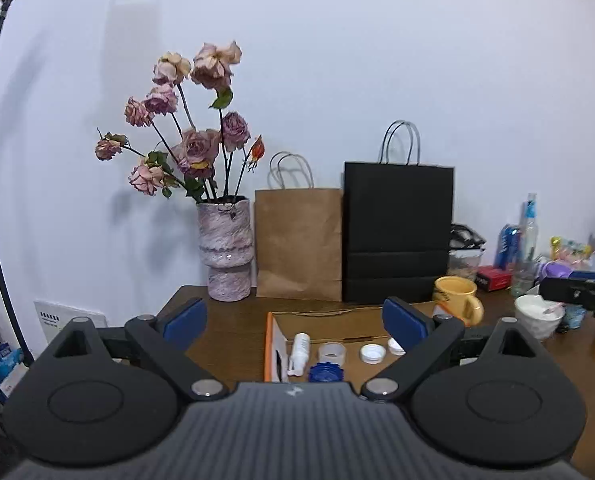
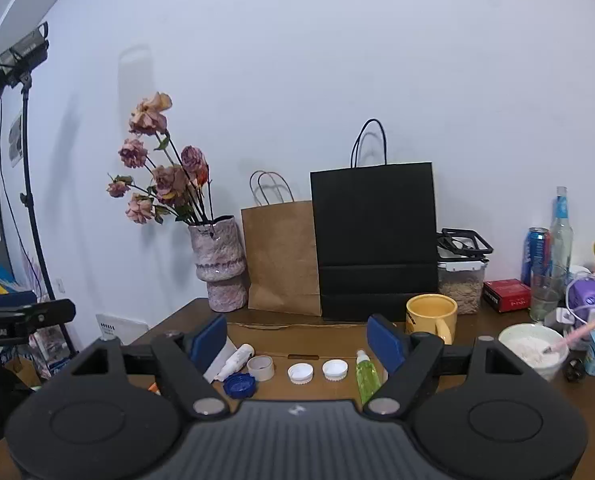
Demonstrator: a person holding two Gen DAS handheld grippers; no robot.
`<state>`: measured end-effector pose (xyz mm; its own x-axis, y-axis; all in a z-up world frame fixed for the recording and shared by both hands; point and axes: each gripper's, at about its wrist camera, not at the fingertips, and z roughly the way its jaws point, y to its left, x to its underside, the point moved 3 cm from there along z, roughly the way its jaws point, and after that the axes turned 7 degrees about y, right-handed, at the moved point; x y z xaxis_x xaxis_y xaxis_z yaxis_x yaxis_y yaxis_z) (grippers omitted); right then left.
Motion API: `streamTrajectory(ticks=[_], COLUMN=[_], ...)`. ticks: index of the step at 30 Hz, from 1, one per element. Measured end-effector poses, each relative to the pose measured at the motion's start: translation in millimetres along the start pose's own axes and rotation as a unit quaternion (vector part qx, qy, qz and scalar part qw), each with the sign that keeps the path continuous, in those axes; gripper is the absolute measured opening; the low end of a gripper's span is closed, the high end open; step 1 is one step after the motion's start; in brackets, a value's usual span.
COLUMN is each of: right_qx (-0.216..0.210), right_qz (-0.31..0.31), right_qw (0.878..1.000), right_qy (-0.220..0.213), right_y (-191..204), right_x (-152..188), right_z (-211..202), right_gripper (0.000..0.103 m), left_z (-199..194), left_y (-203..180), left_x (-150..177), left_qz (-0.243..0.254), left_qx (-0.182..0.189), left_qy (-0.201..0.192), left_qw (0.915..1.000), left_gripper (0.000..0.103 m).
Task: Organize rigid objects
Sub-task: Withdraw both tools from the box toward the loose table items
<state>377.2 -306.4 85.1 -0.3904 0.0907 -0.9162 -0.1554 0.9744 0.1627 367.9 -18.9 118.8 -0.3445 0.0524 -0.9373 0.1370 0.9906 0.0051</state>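
Note:
A shallow cardboard box lies on the brown table and holds small items: a white spray bottle, a tape roll, a blue cap, two white caps and a green bottle. My left gripper is open and empty, above the box's near side. My right gripper is open and empty, also above the box.
A yellow mug stands right of the box. A vase of dried roses, a brown bag and a black bag line the wall. A white bowl, bottles and clutter fill the right side.

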Motion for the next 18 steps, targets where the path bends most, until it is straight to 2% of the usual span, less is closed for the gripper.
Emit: streamTrajectory(ticks=[5, 9, 14, 18], right_qx=[-0.002, 0.004, 0.022, 0.030], right_qz=[-0.018, -0.046, -0.058, -0.012], right_qw=[1.000, 0.998, 0.997, 0.999], right_qy=[-0.025, -0.047, -0.047, -0.033], right_y=[12, 21, 35, 37], right_x=[37, 89, 153, 191], right_z=[-62, -124, -183, -207], right_gripper=[0.081, 0.086, 0.087, 0.088], left_z=[-60, -120, -177, -208], left_y=[-1, 3, 1, -6], left_x=[29, 72, 136, 175], left_qz=[-0.006, -0.017, -0.014, 0.018], left_qx=[0.005, 0.039, 0.006, -0.045], left_qy=[-0.023, -0.062, -0.081, -0.088], left_qw=[0.9997, 0.9972, 0.9966, 0.9949], left_gripper=[0.099, 0.103, 0.103, 0.103])
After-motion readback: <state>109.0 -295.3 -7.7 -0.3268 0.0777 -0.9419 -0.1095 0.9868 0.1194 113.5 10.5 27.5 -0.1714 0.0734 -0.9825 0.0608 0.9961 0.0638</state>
